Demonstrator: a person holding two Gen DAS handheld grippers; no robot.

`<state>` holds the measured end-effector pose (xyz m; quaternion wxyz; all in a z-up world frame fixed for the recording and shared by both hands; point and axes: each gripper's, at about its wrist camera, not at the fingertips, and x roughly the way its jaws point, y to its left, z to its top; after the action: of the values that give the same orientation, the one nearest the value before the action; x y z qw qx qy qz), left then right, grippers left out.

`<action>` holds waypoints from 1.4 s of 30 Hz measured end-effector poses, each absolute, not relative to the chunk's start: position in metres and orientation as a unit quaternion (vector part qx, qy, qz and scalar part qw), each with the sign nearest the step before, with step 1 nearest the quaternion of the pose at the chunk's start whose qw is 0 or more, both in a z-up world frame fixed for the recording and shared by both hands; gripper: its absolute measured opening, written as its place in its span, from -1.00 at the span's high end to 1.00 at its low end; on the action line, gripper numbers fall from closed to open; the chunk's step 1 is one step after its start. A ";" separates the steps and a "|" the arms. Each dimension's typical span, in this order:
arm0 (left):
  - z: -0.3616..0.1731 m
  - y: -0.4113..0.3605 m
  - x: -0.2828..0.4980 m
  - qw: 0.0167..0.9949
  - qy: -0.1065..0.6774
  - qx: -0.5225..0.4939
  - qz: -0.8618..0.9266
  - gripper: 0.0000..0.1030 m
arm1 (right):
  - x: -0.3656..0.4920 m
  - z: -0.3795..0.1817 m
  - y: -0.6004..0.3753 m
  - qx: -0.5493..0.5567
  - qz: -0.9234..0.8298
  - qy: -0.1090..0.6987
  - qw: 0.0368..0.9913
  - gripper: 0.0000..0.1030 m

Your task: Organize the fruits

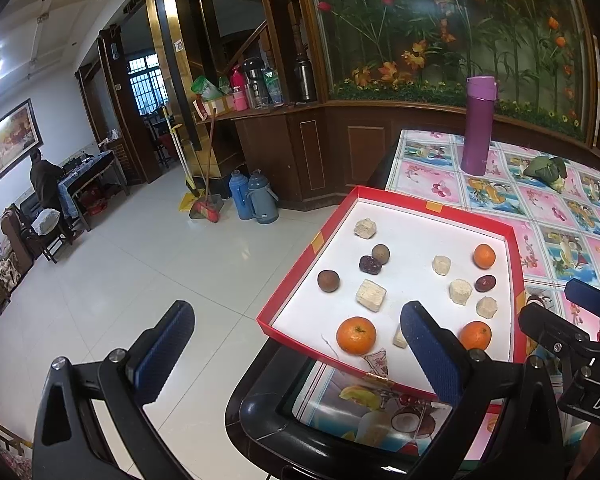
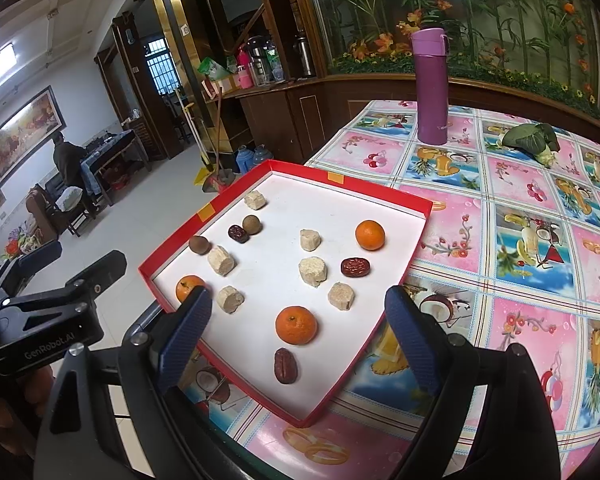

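On the tabletop [image 2: 520,208], at its near left corner, a shallow red tray [image 2: 416,204] with a white floor overhangs the edge slightly and holds a scatter of fruit and snacks. Three oranges [image 2: 296,325] sit apart from one another: one near the tray's front, one toward its right wall, one at the left wall, partly hidden behind a blue jaw pad. Three wrinkled dark-red dates [image 2: 285,365] lie among them, the nearest just in front of the front orange, another beside a brown round longan [image 2: 252,224] toward the far left. A second longan rests against the left wall. Six pale, crumbly beige blocks [image 2: 312,271] are spread across the white floor, none stacked.

Both grippers hang over the tray's near side, holding nothing. The right gripper [image 2: 298,334] has its jaws wide, framing the front orange and date without touching them. The left gripper [image 1: 296,336] also shows jaws spread wide, one pad over the floor tiles, the other over the tray's near edge.

Farther back on the fruit-print cloth stands a purple flask [image 2: 432,88], with a leafy green vegetable [image 2: 530,138] toward the far right edge.
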<state>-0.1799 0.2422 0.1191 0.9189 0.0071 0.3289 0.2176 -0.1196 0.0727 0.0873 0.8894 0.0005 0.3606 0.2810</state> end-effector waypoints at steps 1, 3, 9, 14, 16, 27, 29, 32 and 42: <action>0.119 0.242 -0.180 0.919 0.329 0.007 0.218 -1.00 | -0.120 0.087 0.073 0.001 0.281 0.361 0.889 -0.72; 0.119 0.242 -0.180 0.919 0.329 0.007 0.218 -1.00 | -0.119 0.087 0.072 0.001 0.281 0.361 0.889 -0.72; 0.119 0.242 -0.180 0.919 0.329 0.007 0.217 -1.00 | -0.118 0.086 0.072 0.002 0.281 0.361 0.889 -0.72; 0.118 0.243 -0.179 0.919 0.330 0.007 0.216 -1.00 | -0.118 0.085 0.072 0.002 0.280 0.362 0.889 -0.72; 0.117 0.243 -0.179 0.919 0.330 0.007 0.215 -1.00 | -0.118 0.085 0.072 0.002 0.280 0.362 0.889 -0.72; 0.114 0.244 -0.179 0.918 0.334 0.005 0.213 -1.00 | -0.117 0.082 0.072 0.001 0.279 0.365 0.888 -0.72; 0.114 0.244 -0.178 0.918 0.335 0.005 0.212 -1.00 | -0.117 0.081 0.075 0.001 0.278 0.365 0.888 -0.72; 0.113 0.244 -0.179 0.918 0.334 0.003 0.212 -1.00 | -0.116 0.081 0.075 0.002 0.278 0.366 0.888 -0.72; 0.114 0.245 -0.178 0.918 0.335 0.004 0.212 -1.00 | -0.115 0.079 0.081 0.000 0.278 0.368 0.888 -0.72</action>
<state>-0.1781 0.2447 0.1140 0.9181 0.0037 0.3349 0.2119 -0.1154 0.0809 0.0787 0.8875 -0.0004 0.3675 0.2779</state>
